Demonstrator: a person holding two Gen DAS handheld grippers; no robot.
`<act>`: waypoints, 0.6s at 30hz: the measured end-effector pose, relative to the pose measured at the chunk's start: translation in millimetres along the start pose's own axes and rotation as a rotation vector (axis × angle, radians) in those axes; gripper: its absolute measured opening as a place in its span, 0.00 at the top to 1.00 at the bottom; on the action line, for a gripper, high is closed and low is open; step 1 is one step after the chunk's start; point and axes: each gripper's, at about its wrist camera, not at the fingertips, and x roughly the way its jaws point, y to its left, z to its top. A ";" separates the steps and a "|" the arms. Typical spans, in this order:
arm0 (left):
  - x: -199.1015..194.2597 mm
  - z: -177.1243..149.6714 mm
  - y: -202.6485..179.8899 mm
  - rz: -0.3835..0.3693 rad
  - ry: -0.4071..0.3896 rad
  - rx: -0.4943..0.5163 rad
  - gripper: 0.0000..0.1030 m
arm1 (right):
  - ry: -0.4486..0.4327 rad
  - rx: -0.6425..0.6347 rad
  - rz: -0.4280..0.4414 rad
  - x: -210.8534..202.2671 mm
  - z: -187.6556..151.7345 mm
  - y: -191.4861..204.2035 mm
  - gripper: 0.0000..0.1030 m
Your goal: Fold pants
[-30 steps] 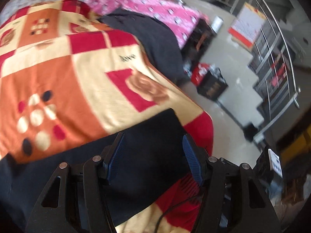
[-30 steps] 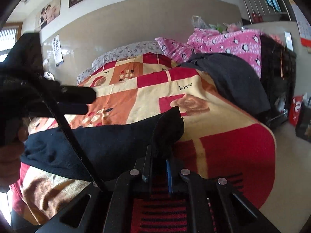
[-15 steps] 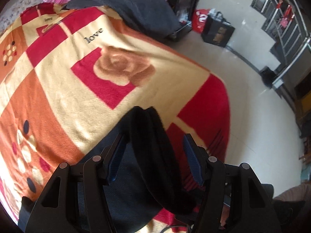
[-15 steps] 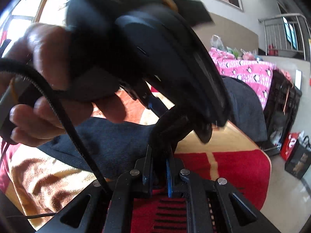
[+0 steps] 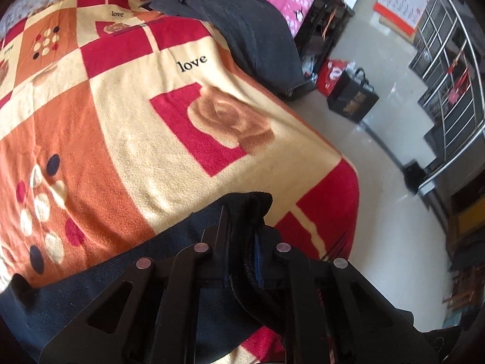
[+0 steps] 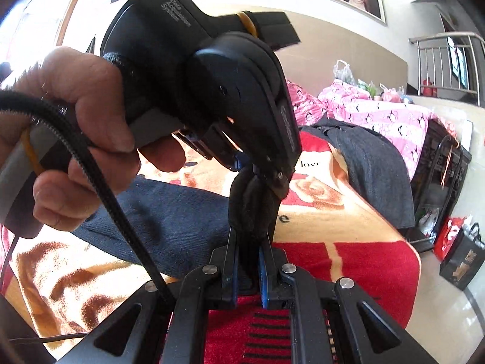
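We clamp the pants [image 5: 188,261], spread across the blanket [image 5: 127,127], in the closing left gripper [image 5: 242,242], then the closed right gripper [image 6: 248,261]; the bunched hem may slip loose if we pull apart

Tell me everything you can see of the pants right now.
The pants are dark navy with a fine ribbed, knit-like look. They lie stretched across the patterned blanket. One end is bunched and lifted off it, pinched from below by the right gripper, while the left gripper comes from above, its jaws closing on the same bunch.
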 end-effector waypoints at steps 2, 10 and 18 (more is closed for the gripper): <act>-3.3 -3.2 7.6 -0.006 -0.019 -0.014 0.91 | -0.007 -0.034 -0.003 -1.3 3.0 6.5 0.91; -38.9 -22.8 59.3 -0.054 -0.128 -0.142 0.91 | -0.021 -0.154 0.051 -2.1 28.1 46.4 0.91; -67.7 -49.0 110.3 -0.042 -0.175 -0.223 0.91 | -0.034 -0.231 0.142 3.1 43.1 93.7 0.91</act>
